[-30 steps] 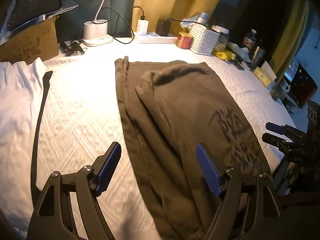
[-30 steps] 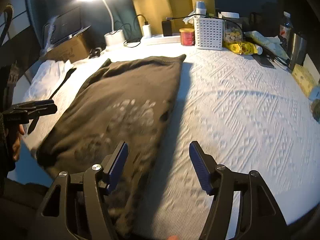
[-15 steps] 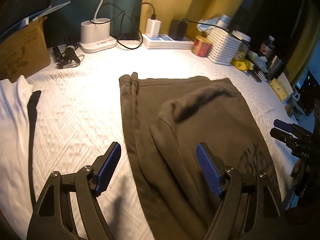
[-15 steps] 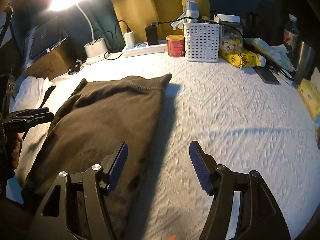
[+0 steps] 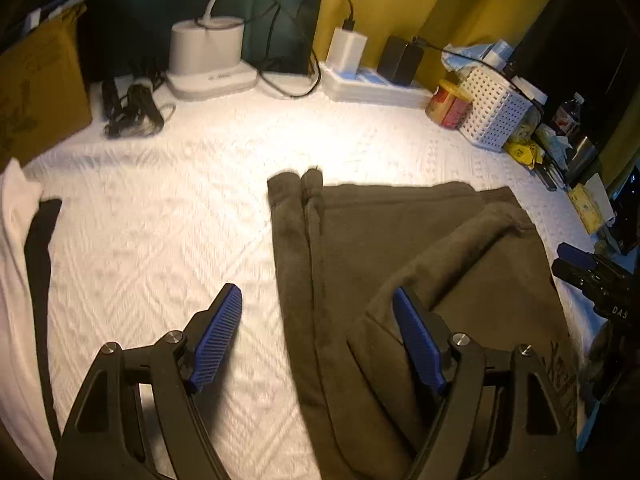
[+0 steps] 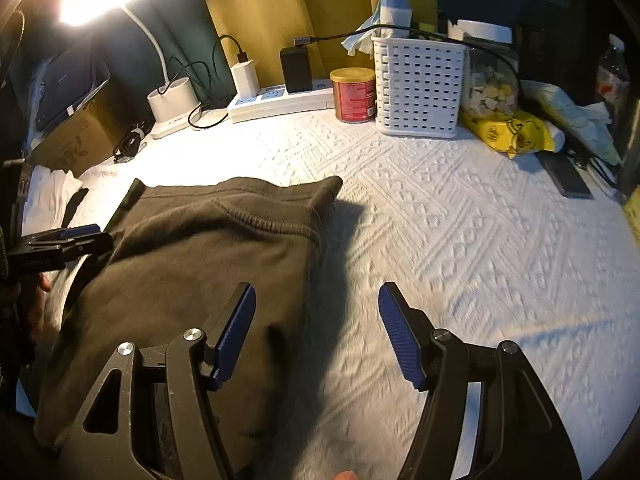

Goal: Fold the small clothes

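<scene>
A dark olive-brown garment [image 5: 400,264] lies folded lengthwise on the white textured cover [image 5: 168,240], its sleeves laid inward. My left gripper [image 5: 316,312] hovers open over the garment's left edge, one blue pad above the cover and the other above the cloth. In the right wrist view the same garment [image 6: 192,264] fills the lower left. My right gripper [image 6: 316,312] is open above its right edge, nothing between the pads. Each gripper shows at the other view's side: the right gripper [image 5: 576,260] and the left gripper [image 6: 76,236].
A white garment [image 5: 16,280] with a black strap lies at the left edge. Along the back stand a lamp base [image 5: 208,60], a power strip [image 5: 372,84] with chargers, a red tin [image 6: 354,94], a white basket [image 6: 418,88], a jar, snack packs and a cardboard box [image 5: 40,88].
Both grippers have travelled forward along the garment toward its far end; the lamp and power strip loom larger and the printed part has slipped out of view. Both jaws kept the same width.
</scene>
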### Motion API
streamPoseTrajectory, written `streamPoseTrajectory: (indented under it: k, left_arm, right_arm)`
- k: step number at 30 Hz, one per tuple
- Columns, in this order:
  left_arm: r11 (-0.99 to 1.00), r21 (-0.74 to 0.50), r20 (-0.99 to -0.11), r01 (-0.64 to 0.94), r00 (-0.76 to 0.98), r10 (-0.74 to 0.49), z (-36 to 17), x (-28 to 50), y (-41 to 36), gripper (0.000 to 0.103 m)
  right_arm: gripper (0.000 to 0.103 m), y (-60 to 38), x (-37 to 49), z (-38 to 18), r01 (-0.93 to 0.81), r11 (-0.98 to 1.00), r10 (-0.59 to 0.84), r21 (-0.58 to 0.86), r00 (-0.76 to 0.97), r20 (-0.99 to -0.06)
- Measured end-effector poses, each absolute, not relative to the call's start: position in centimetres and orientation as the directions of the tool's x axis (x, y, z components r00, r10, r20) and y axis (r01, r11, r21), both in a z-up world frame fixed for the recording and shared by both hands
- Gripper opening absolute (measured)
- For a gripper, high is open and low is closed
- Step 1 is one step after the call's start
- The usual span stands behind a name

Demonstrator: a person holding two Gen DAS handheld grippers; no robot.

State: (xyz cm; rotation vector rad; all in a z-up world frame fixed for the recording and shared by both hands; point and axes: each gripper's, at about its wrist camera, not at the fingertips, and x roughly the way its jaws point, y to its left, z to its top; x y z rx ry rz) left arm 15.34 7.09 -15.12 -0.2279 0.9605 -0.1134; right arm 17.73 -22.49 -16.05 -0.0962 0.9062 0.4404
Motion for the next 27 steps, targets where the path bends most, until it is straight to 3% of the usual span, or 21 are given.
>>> streamPoseTrajectory:
  k: [8,12,16,22,23,25,27]
  left_arm:
    - [0.962,-0.262,-0.786,0.072,0.562,-0.256,-15.2,16.2,5.4,0.083]
    - [0.977,-0.185,-0.806,0.103,0.554,-0.211,-15.2,16.0,3.4,0.083]
    - [0.972,-0.212,-0.808,0.102,0.542,-0.233,-15.1,15.7,2.4,0.083]
    - [0.975,-0.152,-0.807,0.16,0.549,-0.216,-15.6,15.0,0.5,0.082]
    - [0.974,-0.151,-0.807,0.166,0.549,-0.219,-15.6,14.9,0.3,0.082]
    - [0.974,-0.135,-0.806,0.18,0.553,-0.213,-15.8,14.7,-0.2,0.081]
    - [0.975,-0.115,-0.803,0.191,0.56,-0.204,-15.8,14.6,-0.6,0.074]
  right_arm:
    - [0.067,-21.3,20.8,-17.2,-0.432,0.882,0.402,0.188,0.483,-0.778]
    - [0.068,-19.4,21.2,-18.0,-0.478,0.852,0.441,0.216,0.43,-0.788]
    - [0.069,-17.9,21.0,-18.1,-0.498,0.852,0.416,0.165,0.45,-0.79]
    - [0.068,-17.1,20.6,-18.2,-0.509,0.851,0.4,0.126,0.474,-0.784]
    - [0.066,-16.9,20.5,-18.2,-0.521,0.845,0.401,0.118,0.474,-0.784]
    - [0.051,-16.4,20.3,-18.2,-0.542,0.832,0.413,0.119,0.462,-0.785]
    - [0.03,-16.0,20.0,-18.3,-0.558,0.817,0.438,0.143,0.441,-0.783]
